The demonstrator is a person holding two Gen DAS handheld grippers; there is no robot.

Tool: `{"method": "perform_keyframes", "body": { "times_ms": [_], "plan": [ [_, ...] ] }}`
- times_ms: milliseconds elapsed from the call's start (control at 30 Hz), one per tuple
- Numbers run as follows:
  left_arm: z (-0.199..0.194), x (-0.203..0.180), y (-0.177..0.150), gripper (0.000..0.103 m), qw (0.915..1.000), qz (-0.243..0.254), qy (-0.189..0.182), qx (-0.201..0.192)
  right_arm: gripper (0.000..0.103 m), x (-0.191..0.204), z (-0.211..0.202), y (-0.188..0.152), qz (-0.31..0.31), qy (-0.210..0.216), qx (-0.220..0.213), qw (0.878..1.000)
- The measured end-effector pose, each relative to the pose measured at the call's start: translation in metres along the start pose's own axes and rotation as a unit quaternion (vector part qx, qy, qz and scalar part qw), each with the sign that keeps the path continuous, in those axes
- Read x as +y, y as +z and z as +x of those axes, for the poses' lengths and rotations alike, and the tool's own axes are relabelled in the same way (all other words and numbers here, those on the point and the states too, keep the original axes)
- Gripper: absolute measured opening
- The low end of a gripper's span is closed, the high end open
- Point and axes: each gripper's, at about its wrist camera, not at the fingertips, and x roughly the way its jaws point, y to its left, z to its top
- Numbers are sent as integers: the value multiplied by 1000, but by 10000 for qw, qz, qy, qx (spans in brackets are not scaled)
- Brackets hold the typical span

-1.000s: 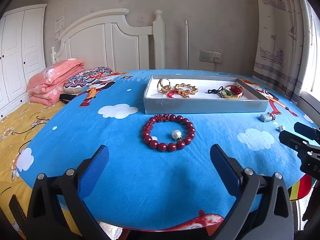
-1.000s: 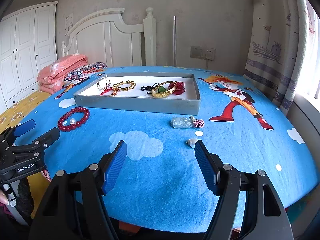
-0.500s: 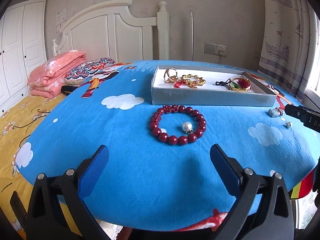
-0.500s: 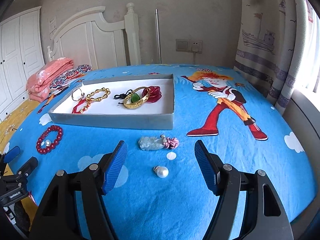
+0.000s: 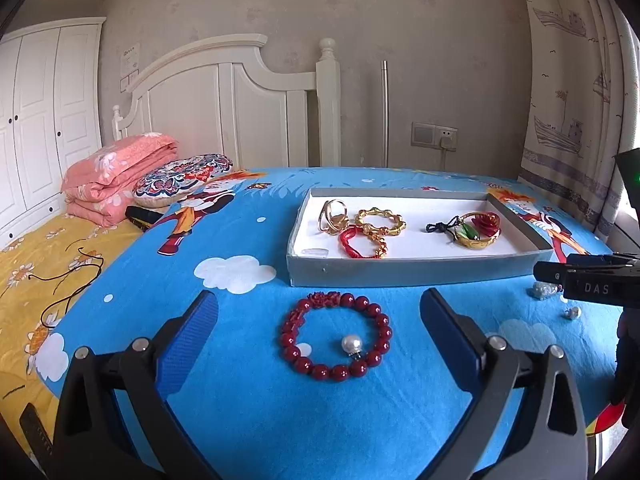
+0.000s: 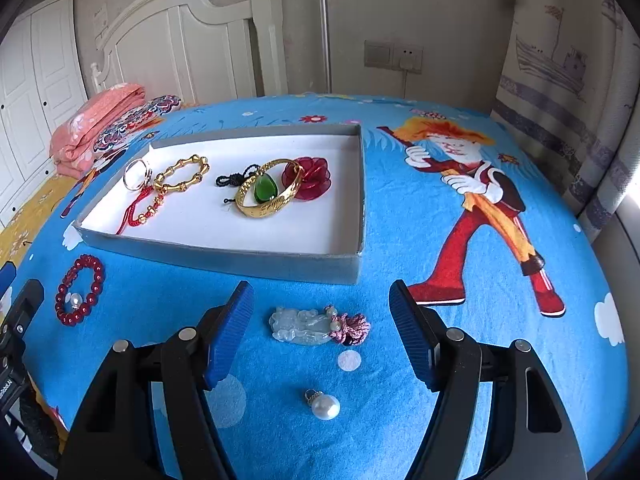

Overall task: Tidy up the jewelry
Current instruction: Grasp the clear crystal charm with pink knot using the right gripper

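A: Status on both tongs?

B: Left tongs (image 5: 318,334) spread wide, nothing between the pads. Red bead bracelet (image 5: 335,335) lies flat on the bed sheet (image 5: 248,400) just ahead of them, a loose pearl (image 5: 351,345) inside its ring. Right tongs (image 6: 320,334) also released and empty, hanging over the pale jade pendant (image 6: 300,326) with its pink knotted cord (image 6: 352,328). Pads not touching it.

A: Other loose items?

B: A second pearl pendant (image 6: 325,406) nearer the right camera, apart from the jade piece.

A: Tray?

B: Grey shallow box (image 6: 224,258), white floor, on the bed beyond both loose groups. Inside: silver ring (image 6: 136,174), gold bamboo-link bracelet (image 6: 182,178), red cord bracelet (image 6: 138,210), gold bangle (image 6: 268,196) around a green stone (image 6: 264,190), black cord (image 6: 236,180), red fabric flower (image 6: 308,178). Near half of the floor is bare.

A: Clearance?

B: Open sheet between the box's front wall and each pair of tongs. Bed edge drops off just below the left tongs. Right of the box is plain sheet with a cartoon print (image 6: 476,208). Folded pink quilt (image 5: 116,176) and patterned pillow (image 5: 182,174) sit far left, well away.

A: Any text?

B: "DAS" on the right tool's body (image 5: 596,289) in the left view. A label on the left tool at the right view's edge, too cropped to read. Paper notice (image 5: 130,65) on the wall, illegible.
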Motion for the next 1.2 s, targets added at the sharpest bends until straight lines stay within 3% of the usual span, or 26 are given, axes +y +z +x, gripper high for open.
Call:
{"method": "perform_keyframes", "body": {
  "times_ms": [67, 233, 433, 567, 767, 933, 1067, 1133, 1200],
  "plan": [
    [0, 2, -2, 98, 10000, 17, 65, -11, 66, 0, 4, 0, -15, 142, 141, 9998],
    [6, 10, -10, 98, 9998, -27, 139, 163, 49, 12, 0, -8, -299, 436, 218, 9984],
    [12, 14, -21, 98, 9988, -120, -16, 482, 46, 41, -19, -31, -627, 1034, 149, 9925],
    [10, 10, -30, 98, 9985, 6, -49, 543, 46, 48, -28, -40, -540, 1386, 363, 9882],
    [11, 13, -37, 98, 9978, -35, -62, 659, 46, 62, -45, -63, -980, 1372, 309, 9852],
    [12, 11, -39, 98, 9973, -25, -116, 720, 45, 63, -46, -60, -1045, 930, -128, 9901],
    [18, 12, -40, 98, 9959, -96, -273, 859, 43, 68, -34, -62, -1173, 836, -169, 9894],
    [20, 14, -41, 98, 9954, -158, -308, 897, 36, 75, -36, -68, -1359, 779, -408, 9868],
    [22, 14, -39, 98, 9951, -182, -331, 919, 22, 77, -38, -73, -1293, 822, -573, 9865]
  ]
}}
